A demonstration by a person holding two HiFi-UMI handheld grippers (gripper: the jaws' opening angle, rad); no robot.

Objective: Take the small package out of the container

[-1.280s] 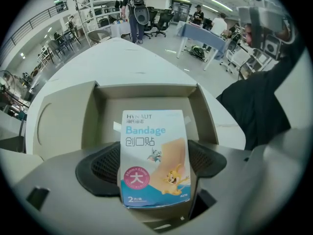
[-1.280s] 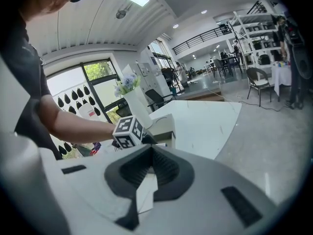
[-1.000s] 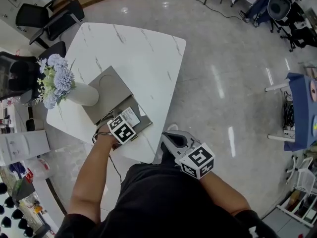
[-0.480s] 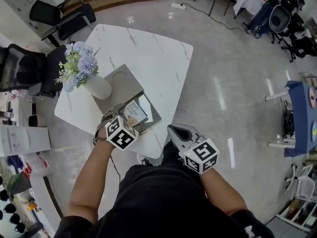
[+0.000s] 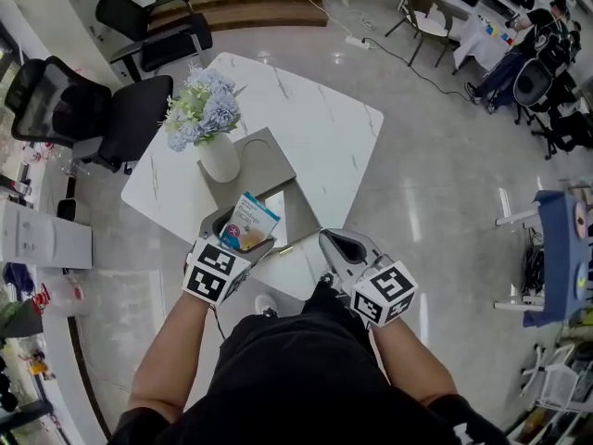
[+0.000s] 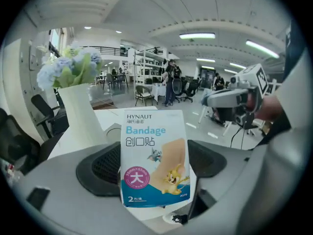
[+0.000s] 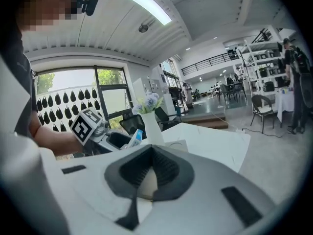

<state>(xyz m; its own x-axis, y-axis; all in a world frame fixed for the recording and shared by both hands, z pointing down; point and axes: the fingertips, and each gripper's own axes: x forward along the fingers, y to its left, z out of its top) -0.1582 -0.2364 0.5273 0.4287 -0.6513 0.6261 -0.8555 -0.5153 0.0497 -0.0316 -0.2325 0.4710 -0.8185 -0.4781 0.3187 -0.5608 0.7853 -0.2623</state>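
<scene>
Near the desk's (image 5: 320, 133) front edge, the left gripper (image 5: 243, 236) has its jaws clenched on the small package (image 5: 248, 221), upright and clear of the grey container (image 5: 296, 213) — best carried level, with a firm grip. The right gripper's (image 5: 338, 247) jaws are pinched together, empty.

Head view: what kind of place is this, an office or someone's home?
Probably an open-plan office or lab rather than a home: black office chairs beside a white marble-look table, metal shelving racks, and a wide polished floor.

A black top (image 5: 298, 383) is worn; the grey left hand-held gripper (image 5: 233, 239) and right hand-held gripper (image 5: 335, 247) are capped with black-and-white marker cubes (image 5: 384, 293).
</scene>
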